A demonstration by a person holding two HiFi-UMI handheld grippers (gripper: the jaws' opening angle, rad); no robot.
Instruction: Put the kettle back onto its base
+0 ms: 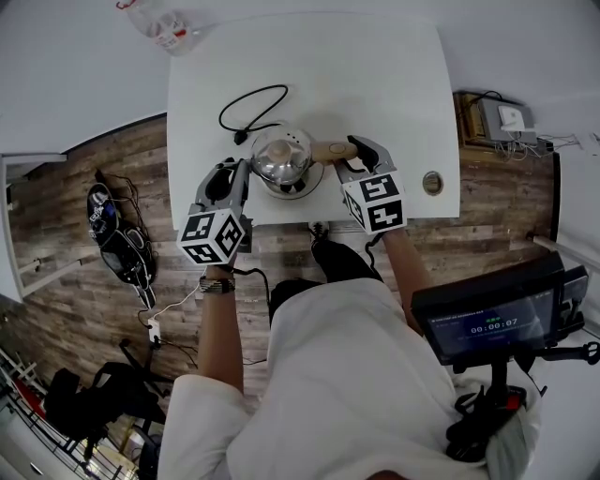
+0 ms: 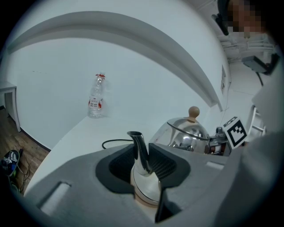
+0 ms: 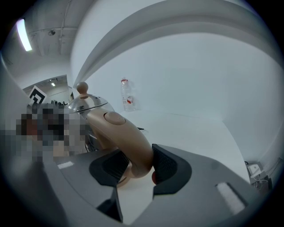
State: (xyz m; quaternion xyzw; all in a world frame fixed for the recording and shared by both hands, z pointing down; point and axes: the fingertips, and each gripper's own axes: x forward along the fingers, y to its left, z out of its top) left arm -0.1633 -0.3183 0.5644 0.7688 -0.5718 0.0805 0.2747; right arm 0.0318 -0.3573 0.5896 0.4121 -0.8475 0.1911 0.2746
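Observation:
The steel kettle (image 1: 281, 156) with a round knob on its lid (image 2: 193, 111) is at the front of the white table (image 1: 375, 84), over its dark round base (image 1: 298, 187); I cannot tell whether it rests fully on it. My left gripper (image 1: 236, 178) is shut on the thin steel spout (image 2: 139, 148), with a pad against each side. The right gripper (image 1: 361, 159) is shut on the beige handle (image 3: 126, 142), which fills the gap between its pads. A black power cord (image 1: 248, 108) loops behind the kettle.
A clear plastic bottle (image 1: 161, 28) with a red label stands at the table's far left corner (image 2: 95, 102). There is a round hole (image 1: 432, 183) in the tabletop at the right. Wooden floor with cables and bags lies to the left, and a screen on a stand (image 1: 492, 319) to the right.

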